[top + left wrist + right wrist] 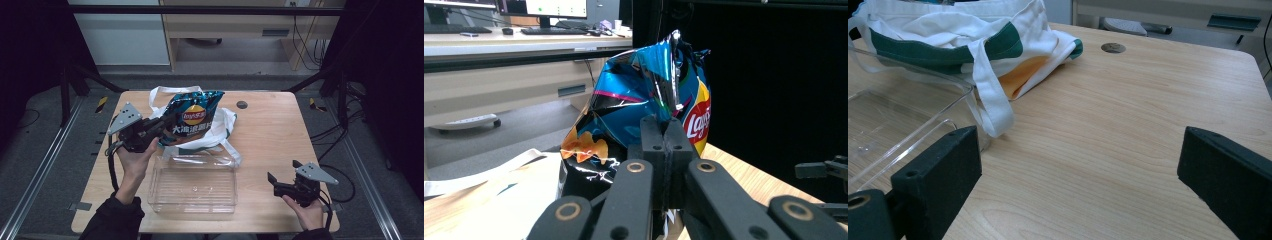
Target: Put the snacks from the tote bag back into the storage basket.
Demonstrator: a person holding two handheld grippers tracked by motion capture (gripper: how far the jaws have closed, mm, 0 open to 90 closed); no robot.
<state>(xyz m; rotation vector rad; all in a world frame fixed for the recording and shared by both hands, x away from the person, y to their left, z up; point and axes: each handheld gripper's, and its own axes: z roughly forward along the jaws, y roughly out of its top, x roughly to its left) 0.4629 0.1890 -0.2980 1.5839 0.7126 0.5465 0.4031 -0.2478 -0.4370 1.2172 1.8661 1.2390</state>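
A: High view first: what has the left gripper (161,126) got?

B: Its jaws are pressed together on the lower edge of the chip bag (192,117), a blue foil bag with a red and yellow logo. The bag stands up beyond the jaw tips, above the white tote bag (222,125).

A: Does the left gripper view agree?

B: Yes. There the left gripper (664,131) shows its two black jaws meeting with no gap, foil pinched between them, and the chip bag (634,95) rises straight ahead of and above the tips, crumpled at its top.

A: And the other hand?

B: The right gripper (282,176) is held low near the table's right front corner, jaws spread wide, nothing between them. In the right gripper view the right gripper (1080,165) has bare wooden table (1128,115) between its jaws.

A: What lies around it?

B: Left of its left jaw is the corner of the clear plastic tray (903,112); ahead and to the left lies the white tote bag (973,35) with green trim, one strap hanging over the tray's rim. From above, the clear plastic tray (194,184) sits between the two grippers, just in front of the tote.
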